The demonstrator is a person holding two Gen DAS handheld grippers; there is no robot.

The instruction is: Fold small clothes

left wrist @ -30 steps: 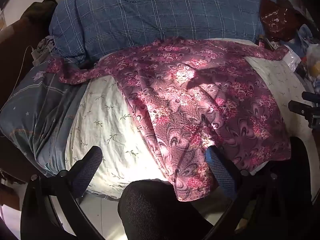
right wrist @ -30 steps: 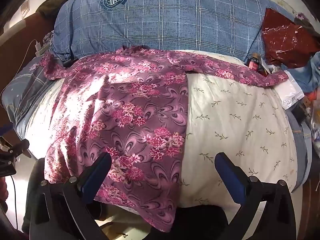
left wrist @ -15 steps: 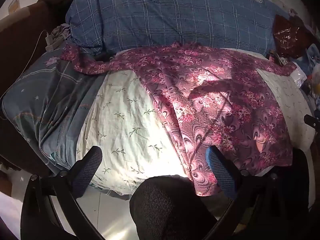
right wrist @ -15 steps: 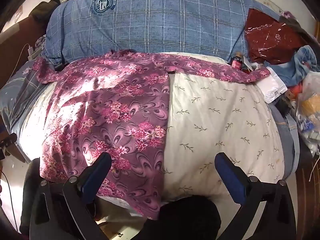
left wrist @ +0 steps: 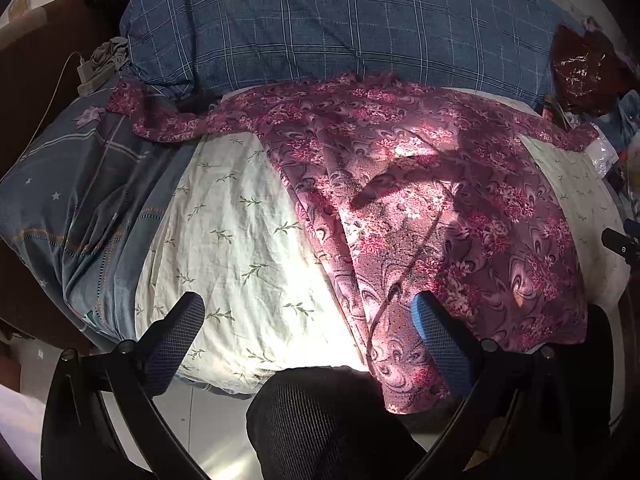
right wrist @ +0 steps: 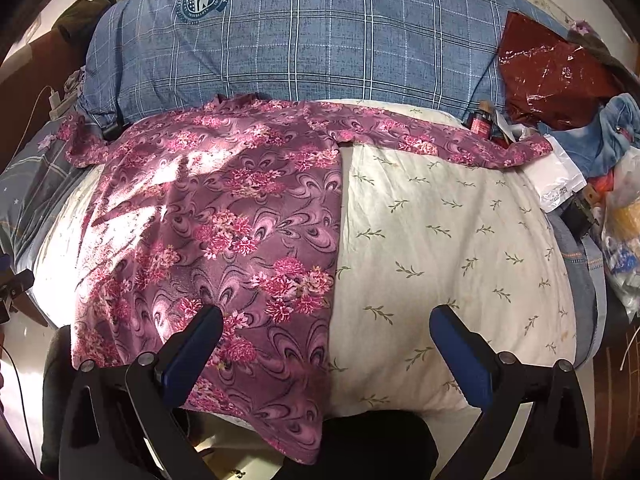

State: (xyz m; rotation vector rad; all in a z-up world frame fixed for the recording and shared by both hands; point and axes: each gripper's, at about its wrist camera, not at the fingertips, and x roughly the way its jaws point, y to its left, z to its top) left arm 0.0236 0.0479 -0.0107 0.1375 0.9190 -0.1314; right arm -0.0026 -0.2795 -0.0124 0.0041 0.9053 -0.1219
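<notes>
A purple-pink floral long-sleeved top (left wrist: 440, 200) lies spread flat on a cream leaf-print cushion (left wrist: 240, 232), both sleeves stretched out sideways, its hem hanging over the near edge. It also shows in the right wrist view (right wrist: 240, 220). My left gripper (left wrist: 308, 336) is open and empty, above the cushion's near edge by the top's left side. My right gripper (right wrist: 326, 344) is open and empty, straddling the top's right edge near the hem.
A large blue plaid pillow (right wrist: 300, 40) lies behind the top. A dark red plastic bag (right wrist: 552, 76), a small red bottle (right wrist: 480, 124), a white packet (right wrist: 556, 176) and cluttered bags sit at the right. A blue star-print cover (left wrist: 80, 208) lies left. A dark-clad knee (left wrist: 320, 420) is below.
Both grippers have shifted slightly sideways and nearer the cushion's front edge. They stay open. The top lies as before.
</notes>
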